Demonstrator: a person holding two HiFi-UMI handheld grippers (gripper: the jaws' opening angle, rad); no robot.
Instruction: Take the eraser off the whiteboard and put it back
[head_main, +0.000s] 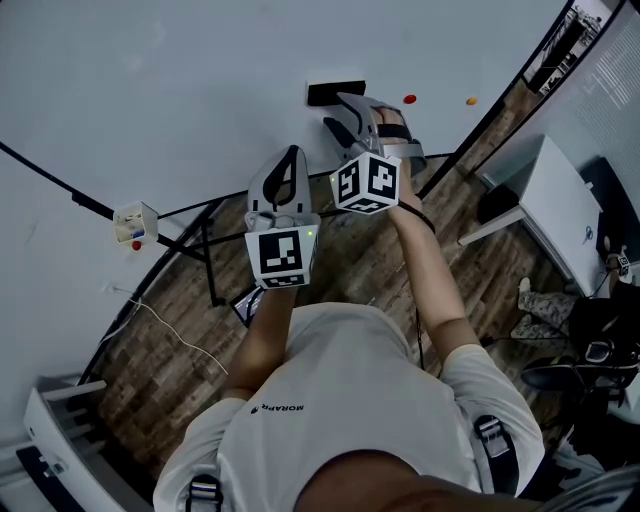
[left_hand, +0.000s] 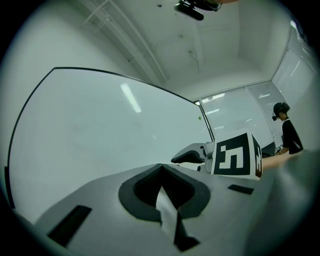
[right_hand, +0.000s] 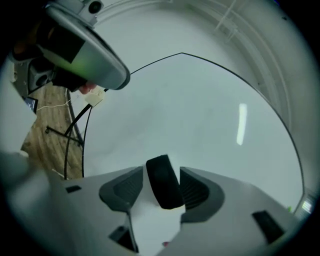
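Observation:
A black eraser (head_main: 335, 93) sticks to the whiteboard (head_main: 180, 90) in the head view. My right gripper (head_main: 345, 112) is at it, jaws spread either side. In the right gripper view the eraser (right_hand: 164, 181) stands between the two pads; white board shows between it and the left pad, and the right pad lies close beside it. My right gripper (right_hand: 162, 170) is open. My left gripper (head_main: 290, 155) hangs lower left of the right one, short of the board, holding nothing. Its tips (left_hand: 160, 166) meet in the left gripper view, so it is shut.
A red magnet (head_main: 409, 99) and an orange magnet (head_main: 471, 101) sit on the board right of the eraser. A small white box (head_main: 135, 222) hangs at the board's lower edge. The board's black stand (head_main: 207, 255) rests on wood floor. A white table (head_main: 560, 215) is at right.

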